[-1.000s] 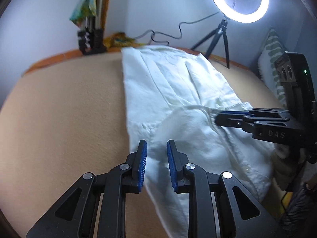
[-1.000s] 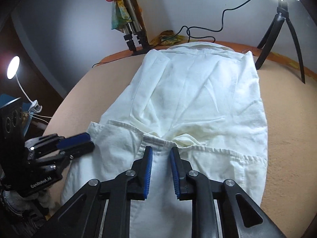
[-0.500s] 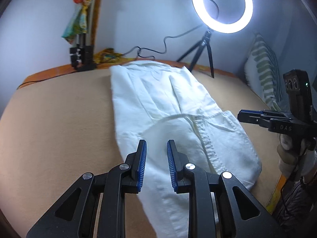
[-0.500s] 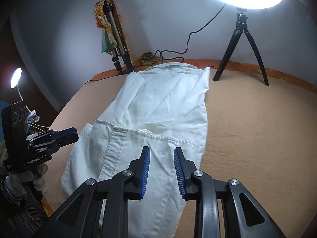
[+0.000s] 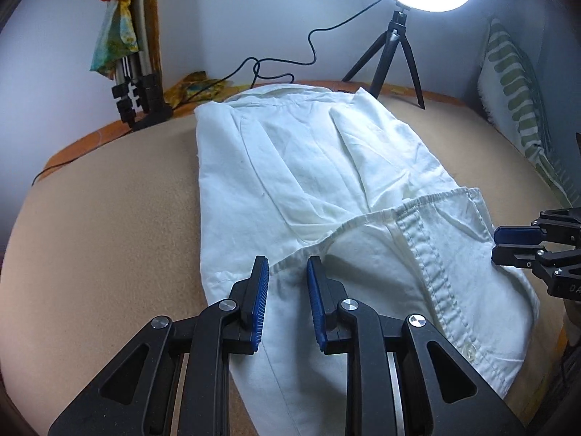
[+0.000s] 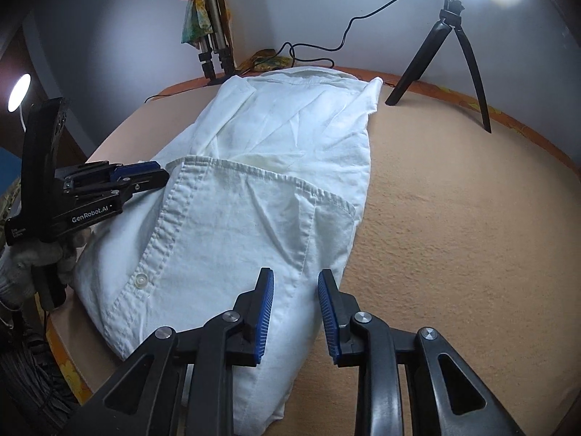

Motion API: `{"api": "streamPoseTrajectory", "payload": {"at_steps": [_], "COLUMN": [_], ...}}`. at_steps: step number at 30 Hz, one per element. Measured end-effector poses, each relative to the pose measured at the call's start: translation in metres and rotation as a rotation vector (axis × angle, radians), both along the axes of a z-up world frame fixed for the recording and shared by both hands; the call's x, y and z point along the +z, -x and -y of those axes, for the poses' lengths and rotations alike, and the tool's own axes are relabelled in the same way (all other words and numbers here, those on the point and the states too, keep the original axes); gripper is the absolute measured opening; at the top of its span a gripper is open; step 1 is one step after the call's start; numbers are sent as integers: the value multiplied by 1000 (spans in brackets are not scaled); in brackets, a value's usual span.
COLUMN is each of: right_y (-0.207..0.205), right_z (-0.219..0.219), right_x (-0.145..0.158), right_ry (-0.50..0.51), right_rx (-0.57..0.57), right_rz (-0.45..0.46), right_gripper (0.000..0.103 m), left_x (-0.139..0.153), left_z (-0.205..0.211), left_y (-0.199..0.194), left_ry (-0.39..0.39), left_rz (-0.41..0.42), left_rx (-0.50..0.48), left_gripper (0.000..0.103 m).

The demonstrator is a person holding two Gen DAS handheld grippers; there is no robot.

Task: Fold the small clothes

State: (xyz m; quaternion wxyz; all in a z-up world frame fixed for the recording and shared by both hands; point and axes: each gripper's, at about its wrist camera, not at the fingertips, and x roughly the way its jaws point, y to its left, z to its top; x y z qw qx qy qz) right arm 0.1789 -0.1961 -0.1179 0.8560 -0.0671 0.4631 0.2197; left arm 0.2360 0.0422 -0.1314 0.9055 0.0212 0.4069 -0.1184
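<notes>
A small white button-up shirt lies on the tan table, its near hem folded up over its middle; it also shows in the right wrist view. My left gripper is open and empty, hovering over the folded hem's left part. It also shows in the right wrist view at the shirt's left edge. My right gripper is open and empty above the fold's near right corner. It also shows in the left wrist view at the shirt's right edge.
A ring light on a black tripod stands at the table's back right, also in the right wrist view. A folded tripod with coloured cloth stands at the back left. A striped pillow leans at the right. A cable runs along the back.
Both grippers let go of the shirt hem after laying it over the middle, pulled back and up, then came down closer to the folded shirt. The right jaws opened wider.
</notes>
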Motion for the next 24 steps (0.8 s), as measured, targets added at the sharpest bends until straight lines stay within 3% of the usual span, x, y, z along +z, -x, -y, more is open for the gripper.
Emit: {"api": "streamPoseTrajectory", "payload": {"at_steps": [8,12,18,24], "right_y": [-7,-14,-38,-95], "right_z": [19,20,21,31], "right_x": [25,32,36,27], "right_ry": [-54,-61,-87,-179], "right_rx": [-43,-41,-14,34], "right_rz": [61,94,114,33], "right_gripper": [29,38,46,46], "left_x": [26,36,40,31], "left_z": [-36,-49,-62,-85], "left_y": [13,8,-15,-59], "left_ry": [80,179,230,327], "left_rz": [47,39,15,-52], "left_rx": [52,49,30,29], "left_gripper": [22,47,47,47]}}
